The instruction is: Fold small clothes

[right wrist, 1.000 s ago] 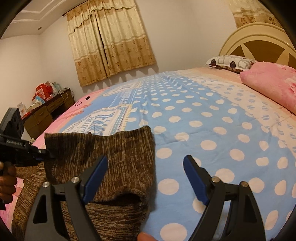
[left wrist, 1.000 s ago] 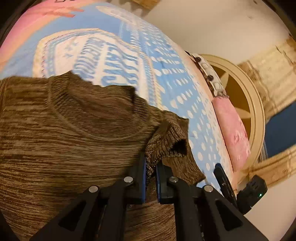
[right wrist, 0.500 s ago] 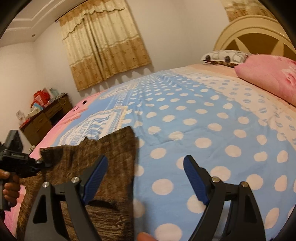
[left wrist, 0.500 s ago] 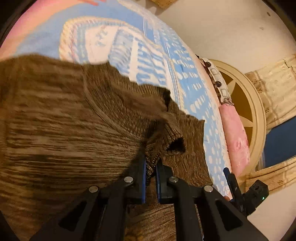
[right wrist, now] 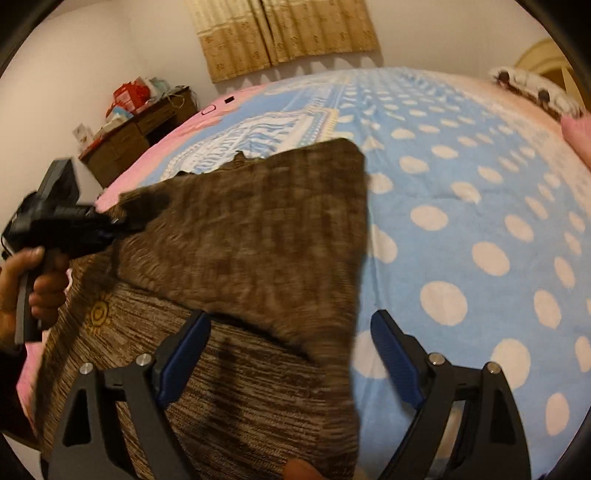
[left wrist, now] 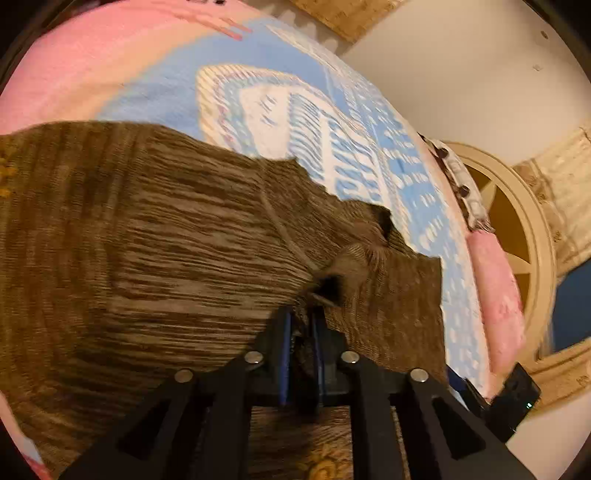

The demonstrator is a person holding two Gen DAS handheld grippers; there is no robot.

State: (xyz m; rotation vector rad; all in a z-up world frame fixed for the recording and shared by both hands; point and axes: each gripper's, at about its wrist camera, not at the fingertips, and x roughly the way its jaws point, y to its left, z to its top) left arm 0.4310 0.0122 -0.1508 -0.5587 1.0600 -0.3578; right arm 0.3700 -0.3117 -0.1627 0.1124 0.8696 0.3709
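Sweater [right wrist: 258, 236] blurred, lower edge cropped

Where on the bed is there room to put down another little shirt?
The big free patch is the polka-dot bedspread, between the brown sweater and the pink pillow. The printed stretch beyond the sweater, toward the curtain, is bare too. It is crowded where the left hand-held gripper pinches the sweater.

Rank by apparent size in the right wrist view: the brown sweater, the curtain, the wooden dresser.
1. brown sweater, largest, though nearness to the camera inflates it.
2. curtain, cropped by the frame's top.
3. wooden dresser, smallest, far off.
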